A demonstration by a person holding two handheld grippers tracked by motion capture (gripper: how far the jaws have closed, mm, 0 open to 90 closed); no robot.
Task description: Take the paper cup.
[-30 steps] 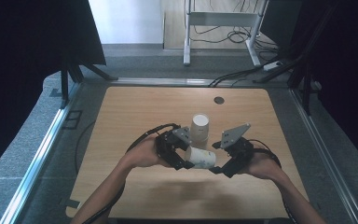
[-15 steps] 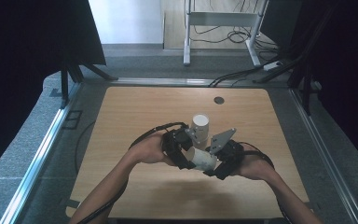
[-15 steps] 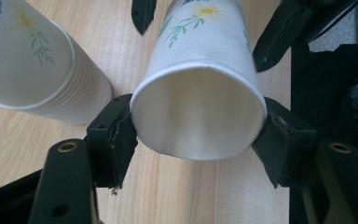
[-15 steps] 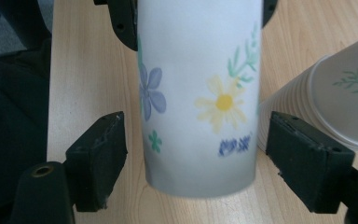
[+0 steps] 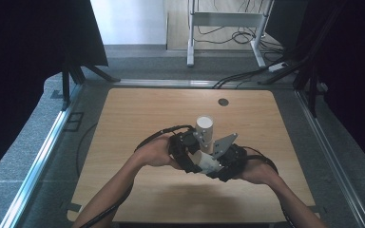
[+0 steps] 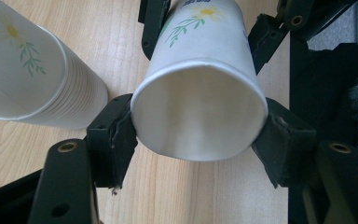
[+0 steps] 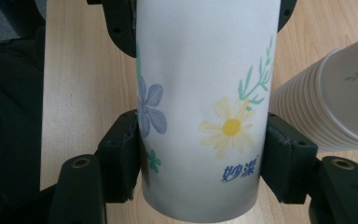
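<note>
White paper cup [image 6: 199, 109], flower-printed, lay on its side over wooden table [image 5: 138, 118], just below table centre. Left gripper [image 5: 188, 153] clamped cup's open rim end; pads [image 6: 114, 140] pressed both sides. Right gripper [image 5: 224, 164] clamped cup's closed base end. Stack of nested cups [image 5: 204, 133] stood upright at 12 o'clock from held cup, near both grippers. Small dark disc [image 5: 223, 101] at 1 o'clock, well apart.

Occlusions and crops, held cup and stack

Cup [image 7: 200, 107] base cropped at top edge in right gripper view; stack [image 6: 28, 70] cut at left edge in left gripper view; cup print unreadable from high view.
</note>
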